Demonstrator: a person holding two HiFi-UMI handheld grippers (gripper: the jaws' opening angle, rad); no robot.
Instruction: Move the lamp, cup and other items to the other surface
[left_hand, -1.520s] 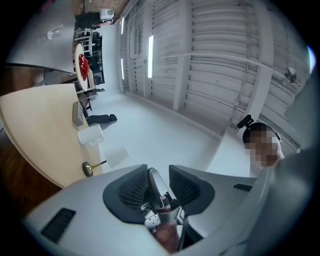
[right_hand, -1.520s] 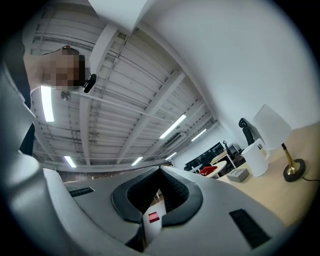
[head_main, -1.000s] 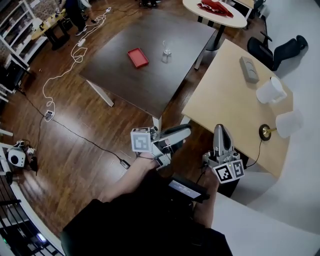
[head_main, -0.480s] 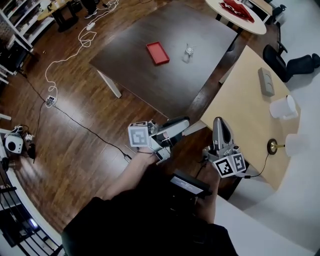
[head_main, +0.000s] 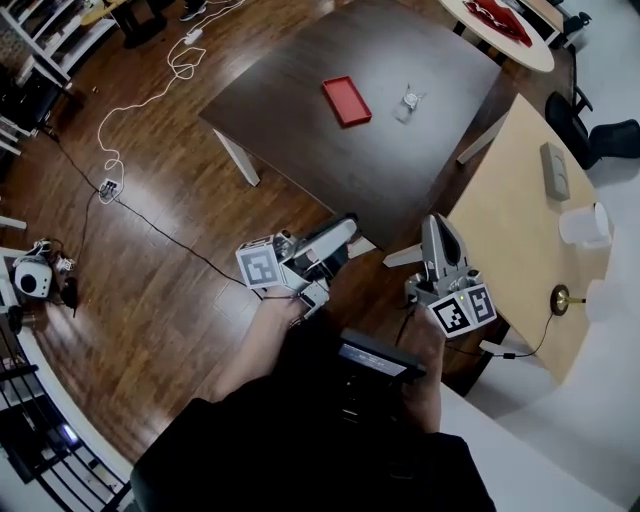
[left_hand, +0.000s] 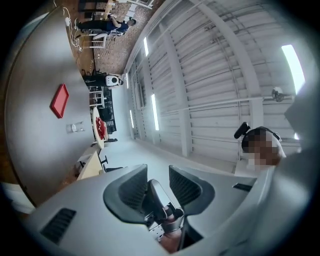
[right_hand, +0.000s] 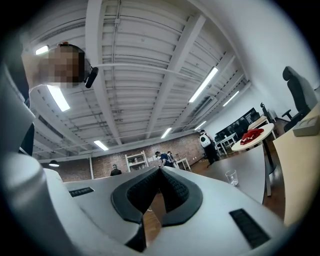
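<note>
A dark tabletop (head_main: 330, 160) fills the upper middle of the head view above a wooden floor (head_main: 150, 270). A light wooden tabletop (head_main: 510, 220) stands just beside its right edge. The left hand-held gripper (head_main: 345, 225) hangs over the floor near the dark tabletop's near corner. Its jaws stand apart and grip nothing. The right hand-held gripper (head_main: 437, 222) is beside it, near the gap between the two tabletops, with its jaws closed together and empty. On the light tabletop's far right side lie a lamp (head_main: 559, 298) at the near end, a white cup (head_main: 584, 224) and a grey box (head_main: 555, 171). The dark tabletop carries a red tray (head_main: 347, 101) and a small clear glass (head_main: 410, 98).
</note>
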